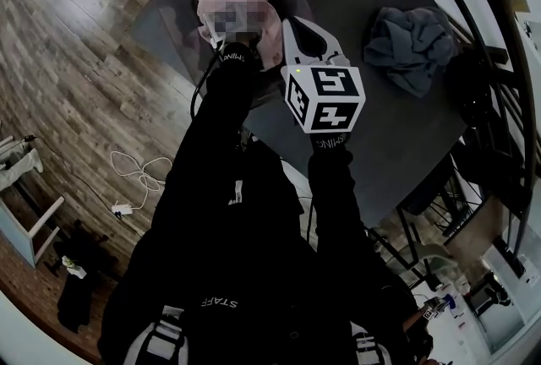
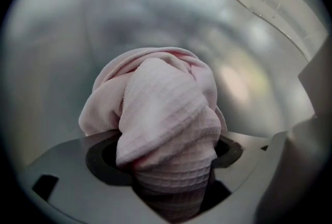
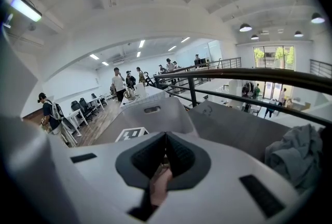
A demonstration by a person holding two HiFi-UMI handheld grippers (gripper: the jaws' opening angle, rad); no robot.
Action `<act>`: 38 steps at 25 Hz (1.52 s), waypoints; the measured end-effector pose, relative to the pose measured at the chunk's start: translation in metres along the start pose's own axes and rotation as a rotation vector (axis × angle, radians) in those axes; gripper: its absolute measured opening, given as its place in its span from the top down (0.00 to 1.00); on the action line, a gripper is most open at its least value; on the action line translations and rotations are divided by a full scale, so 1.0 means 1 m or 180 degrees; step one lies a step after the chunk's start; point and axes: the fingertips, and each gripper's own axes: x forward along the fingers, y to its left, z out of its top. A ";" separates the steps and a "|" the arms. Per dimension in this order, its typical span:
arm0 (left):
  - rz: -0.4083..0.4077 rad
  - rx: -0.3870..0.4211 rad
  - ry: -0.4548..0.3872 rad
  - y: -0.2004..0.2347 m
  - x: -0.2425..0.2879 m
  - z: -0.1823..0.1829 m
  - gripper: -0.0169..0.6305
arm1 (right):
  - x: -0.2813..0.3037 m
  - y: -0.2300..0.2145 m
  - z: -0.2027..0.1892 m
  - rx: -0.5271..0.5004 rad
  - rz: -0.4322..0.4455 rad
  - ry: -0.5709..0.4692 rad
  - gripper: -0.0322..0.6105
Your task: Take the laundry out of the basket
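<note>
Left gripper (image 2: 166, 154): jaws wide, clamped round a bunched pink waffle-weave cloth (image 2: 166, 106) inside the grey basket (image 2: 62, 36) | Right gripper (image 3: 165, 149): jaws together, empty, raised over the table (image 1: 363, 156) | Risk: the bulky wad, pinched by few folds, may slip out on lifting; trailing cloth may snag the basket's rim.

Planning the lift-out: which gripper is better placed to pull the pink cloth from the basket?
Left. The left gripper already has the pink cloth bunched between its jaws, down inside the basket. The right gripper is raised beside it, jaws together, pointing off across the room.
</note>
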 end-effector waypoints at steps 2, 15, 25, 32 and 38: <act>0.0020 0.0075 -0.0031 -0.001 -0.007 0.003 0.41 | -0.005 0.000 0.000 0.0014 -0.0028 -0.0004 0.93; -0.0109 0.0508 -0.0455 -0.029 -0.086 0.015 0.56 | -0.058 -0.001 0.005 0.0144 -0.0170 -0.0187 0.93; -0.0449 0.0964 -0.1404 -0.072 -0.217 0.028 0.56 | -0.115 0.019 0.029 0.0221 -0.0309 -0.0603 0.93; -0.0778 0.1306 -0.2215 -0.099 -0.325 0.034 0.56 | -0.168 0.038 0.064 0.0051 -0.0537 -0.1055 0.93; -0.0926 0.1476 -0.2716 -0.114 -0.399 0.043 0.56 | -0.199 0.052 0.101 -0.0119 -0.0683 -0.1357 0.93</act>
